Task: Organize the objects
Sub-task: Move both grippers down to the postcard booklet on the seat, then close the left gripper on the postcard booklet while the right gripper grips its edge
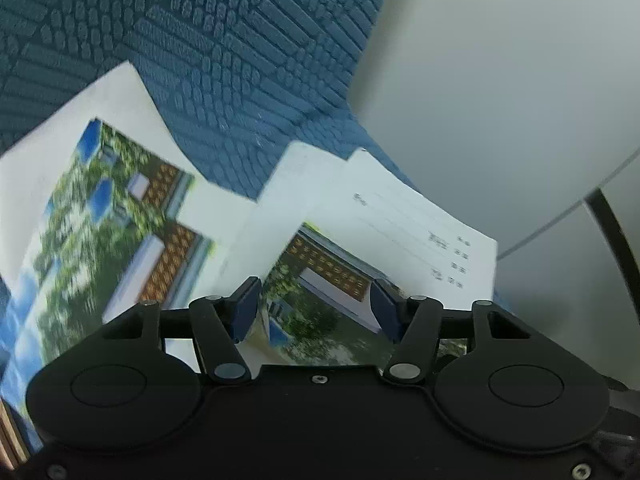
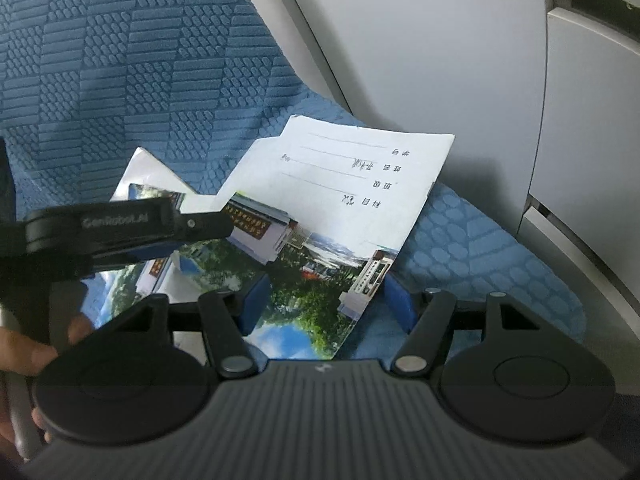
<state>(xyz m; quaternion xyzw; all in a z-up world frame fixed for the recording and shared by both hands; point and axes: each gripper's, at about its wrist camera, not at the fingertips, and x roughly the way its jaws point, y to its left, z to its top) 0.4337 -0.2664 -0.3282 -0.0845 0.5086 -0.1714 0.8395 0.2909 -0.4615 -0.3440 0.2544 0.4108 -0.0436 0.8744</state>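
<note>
Showing hand [image 2: 24, 354] beside left tool [image 2: 208, 226]

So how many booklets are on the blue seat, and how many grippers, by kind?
Photo-cover booklets: 2, one on the right and one on the left
Grippers: 2, left and right, both open
Total: 4

I read "GenRobot.AI" in pale letters on the side of the left gripper [image 2: 224, 226] as my right wrist camera sees it. The top booklet [image 2: 352, 184] carries ruled lines with upside-down printed and handwritten characters, too small for me to read.
</note>
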